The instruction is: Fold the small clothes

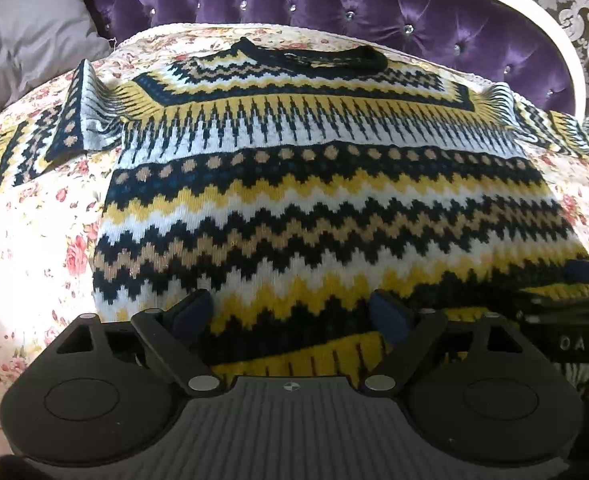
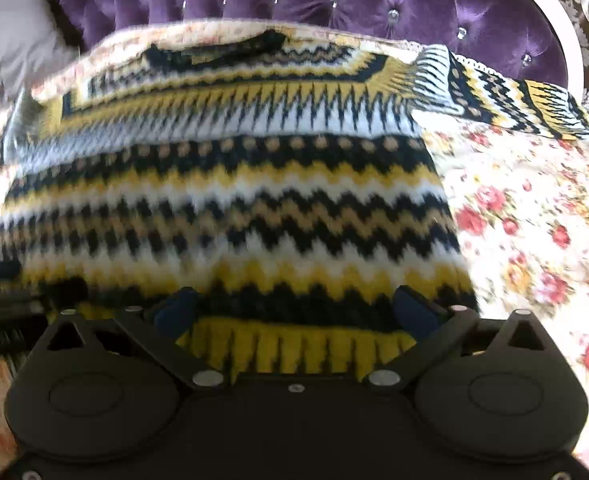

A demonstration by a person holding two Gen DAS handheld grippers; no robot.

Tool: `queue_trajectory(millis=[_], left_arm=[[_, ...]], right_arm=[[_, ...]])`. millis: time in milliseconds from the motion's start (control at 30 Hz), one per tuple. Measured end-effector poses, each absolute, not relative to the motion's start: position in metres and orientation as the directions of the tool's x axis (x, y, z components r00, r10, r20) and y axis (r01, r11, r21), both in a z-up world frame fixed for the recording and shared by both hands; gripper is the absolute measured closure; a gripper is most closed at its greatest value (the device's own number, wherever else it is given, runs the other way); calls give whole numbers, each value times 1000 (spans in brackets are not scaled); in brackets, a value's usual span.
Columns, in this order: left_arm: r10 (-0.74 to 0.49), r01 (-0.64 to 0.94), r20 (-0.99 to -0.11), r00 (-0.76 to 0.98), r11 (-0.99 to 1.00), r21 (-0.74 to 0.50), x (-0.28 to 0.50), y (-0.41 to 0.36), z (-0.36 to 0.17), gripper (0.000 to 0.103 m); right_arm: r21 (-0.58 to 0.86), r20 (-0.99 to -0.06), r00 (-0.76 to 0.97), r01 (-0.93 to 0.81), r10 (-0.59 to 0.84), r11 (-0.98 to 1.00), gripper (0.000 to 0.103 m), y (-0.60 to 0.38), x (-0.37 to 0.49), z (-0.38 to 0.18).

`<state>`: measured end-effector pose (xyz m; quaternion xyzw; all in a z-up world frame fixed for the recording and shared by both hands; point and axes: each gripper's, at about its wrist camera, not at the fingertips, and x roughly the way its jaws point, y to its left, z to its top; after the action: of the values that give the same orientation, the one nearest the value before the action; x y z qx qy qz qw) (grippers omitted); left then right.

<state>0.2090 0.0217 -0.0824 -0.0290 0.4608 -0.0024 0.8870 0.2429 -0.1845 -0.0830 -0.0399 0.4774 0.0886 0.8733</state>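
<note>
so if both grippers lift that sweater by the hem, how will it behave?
The sweater is probably floppy: its sleeve already bunches in ridges. The chunky knit suggests some weight, so the middle likely sags. It should grip rather than slide on the floral bedspread.

Both wrist views looked steeply down from close above the hem of a patterned sweater, toward a purple headboard across the top of frame. They shared the sweater; the right view sat further right.
</note>
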Motion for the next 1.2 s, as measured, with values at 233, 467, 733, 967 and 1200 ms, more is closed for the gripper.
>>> queue_trajectory(millis=[233, 467, 733, 967, 1200], left_arm=[[-57, 8, -817, 574, 998, -64, 220, 23, -71, 28], [26, -25, -804, 595, 1000, 14, 259, 21, -77, 25], [40, -27, -804, 593, 999, 29, 292, 26, -83, 9], [33, -46, -824, 566, 999, 8, 321, 25, -87, 0], [38, -51, -805, 593, 999, 9, 334, 25, -90, 0]], right_arm=[[87, -816, 544, -214, 193, 973, 1, -198, 239, -77], [26, -812, 567, -203, 139, 979, 1, -193, 257, -82], [72, -801, 581, -144, 143, 987, 1, -231, 260, -76], [241, -725, 666, 6, 176, 970, 1, -309, 293, -51], [321, -708, 702, 219, 80, 921, 1, -395, 348, -68]])
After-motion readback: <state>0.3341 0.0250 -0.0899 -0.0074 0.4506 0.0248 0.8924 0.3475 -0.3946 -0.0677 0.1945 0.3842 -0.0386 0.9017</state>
